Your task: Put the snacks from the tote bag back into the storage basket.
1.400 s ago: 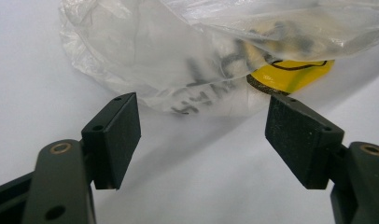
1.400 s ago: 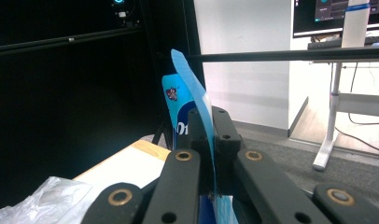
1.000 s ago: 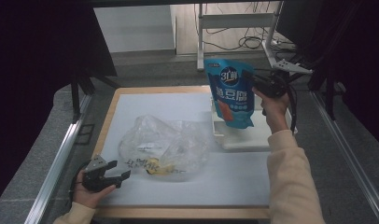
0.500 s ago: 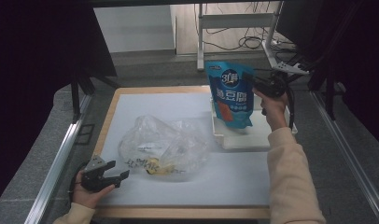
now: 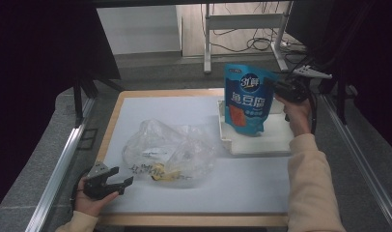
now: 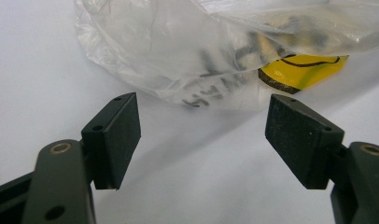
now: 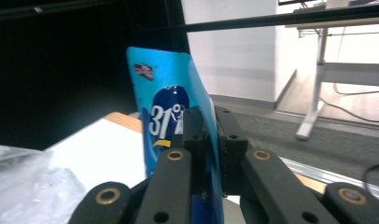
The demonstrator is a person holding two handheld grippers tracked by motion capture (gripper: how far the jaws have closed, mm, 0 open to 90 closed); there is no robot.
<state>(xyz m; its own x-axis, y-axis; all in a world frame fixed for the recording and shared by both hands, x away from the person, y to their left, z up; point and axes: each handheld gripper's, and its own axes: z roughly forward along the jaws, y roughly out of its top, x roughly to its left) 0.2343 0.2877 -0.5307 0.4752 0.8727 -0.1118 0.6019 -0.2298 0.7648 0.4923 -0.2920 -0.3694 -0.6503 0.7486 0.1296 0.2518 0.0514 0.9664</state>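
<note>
White tabletop [image 5: 150, 108]: right gripper [image 5: 280, 89] clamps blue snack pouch [image 5: 246, 99] above white tray [image 5: 281, 140], unplaced; left gripper [image 5: 118, 182] gapes near clear plastic bag [image 5: 175, 150].

Glossy blue plastic pouch [image 5: 247, 99], crinkled clear plastic bag [image 5: 172, 147], matt white mat [image 5: 150, 108], wooden table edge [image 5: 112, 125].

Blue foil pouch [image 5: 245, 99]: white lettering, orange-red panel. Clear crinkled plastic bag [image 5: 172, 147]: black print, yellow label. White plastic tray [image 5: 281, 137]. White-topped table [image 5: 155, 108]: light wooden edge. Black fingers [image 6: 117, 135].
</note>
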